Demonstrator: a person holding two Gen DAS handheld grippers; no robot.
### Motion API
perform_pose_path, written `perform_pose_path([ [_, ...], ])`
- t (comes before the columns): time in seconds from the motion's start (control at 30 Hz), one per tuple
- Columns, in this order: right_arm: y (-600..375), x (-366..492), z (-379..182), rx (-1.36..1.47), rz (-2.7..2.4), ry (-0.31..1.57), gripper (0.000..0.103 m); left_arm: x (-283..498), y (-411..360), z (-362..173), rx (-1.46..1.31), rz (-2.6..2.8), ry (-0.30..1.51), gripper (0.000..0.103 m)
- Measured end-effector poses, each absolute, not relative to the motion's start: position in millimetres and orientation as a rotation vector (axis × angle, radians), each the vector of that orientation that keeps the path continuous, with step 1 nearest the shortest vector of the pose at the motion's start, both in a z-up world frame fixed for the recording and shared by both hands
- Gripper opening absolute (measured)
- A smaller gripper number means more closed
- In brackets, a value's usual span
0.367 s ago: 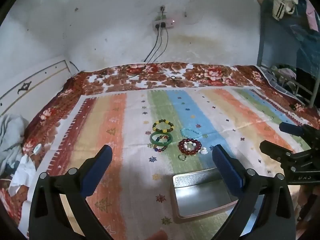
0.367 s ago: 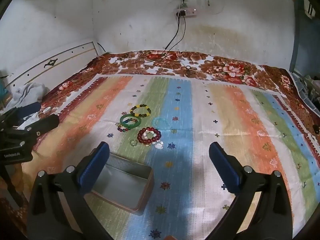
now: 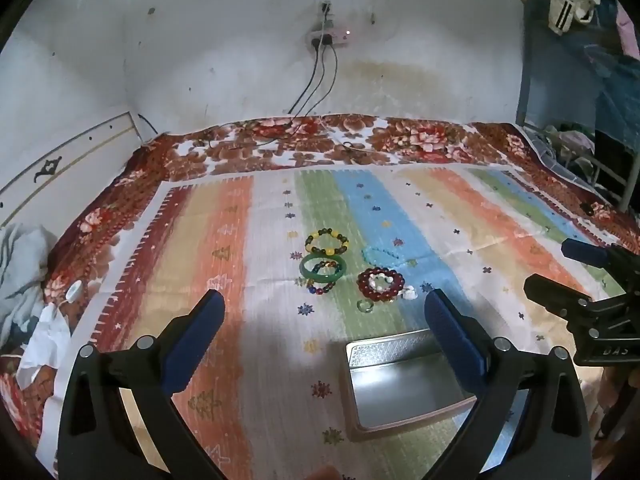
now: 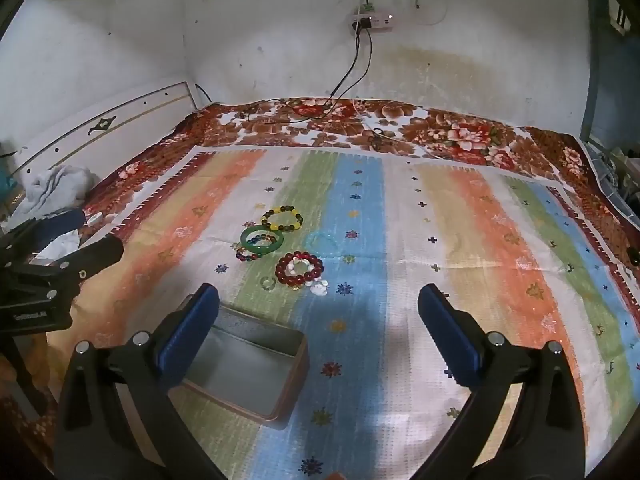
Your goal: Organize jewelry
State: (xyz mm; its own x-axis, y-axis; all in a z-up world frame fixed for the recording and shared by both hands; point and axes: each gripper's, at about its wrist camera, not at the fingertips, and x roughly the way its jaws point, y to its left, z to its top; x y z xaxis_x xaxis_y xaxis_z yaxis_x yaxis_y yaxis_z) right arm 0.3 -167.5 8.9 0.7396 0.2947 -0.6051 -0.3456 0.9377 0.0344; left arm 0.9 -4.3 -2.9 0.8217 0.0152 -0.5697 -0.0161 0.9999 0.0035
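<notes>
Both views dim indoor light w/ a bluish cast, pics soft and grainy, low contrast. Strong fisheye: dark vignette at corners, wall (image 3: 224,60) and bed edge bow outward. Soft gripper shadows fall on striped cloth (image 4: 500,240) in foreground. Bright glare patch inside metal tin (image 3: 394,388) in left view; tin interior duller grey in right view. Blue fingers (image 4: 448,340) close up, slightly soft. Far beads small, detail mushy.

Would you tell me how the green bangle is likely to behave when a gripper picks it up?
The green bangle looks like one solid glossy ring, so probably stiff and slippery. Being round, it may roll if dropped on edge.
</notes>
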Motion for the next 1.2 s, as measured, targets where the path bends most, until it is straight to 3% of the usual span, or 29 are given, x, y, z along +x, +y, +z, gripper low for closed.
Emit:
perform_pose_path([
  [1.2, -167.0, 0.4, 4.8, -0.085, 0.349, 0.668, 0.098, 5.3, -3.1, -11.9, 0.012, 0.014, 0.662, 0.098],
])
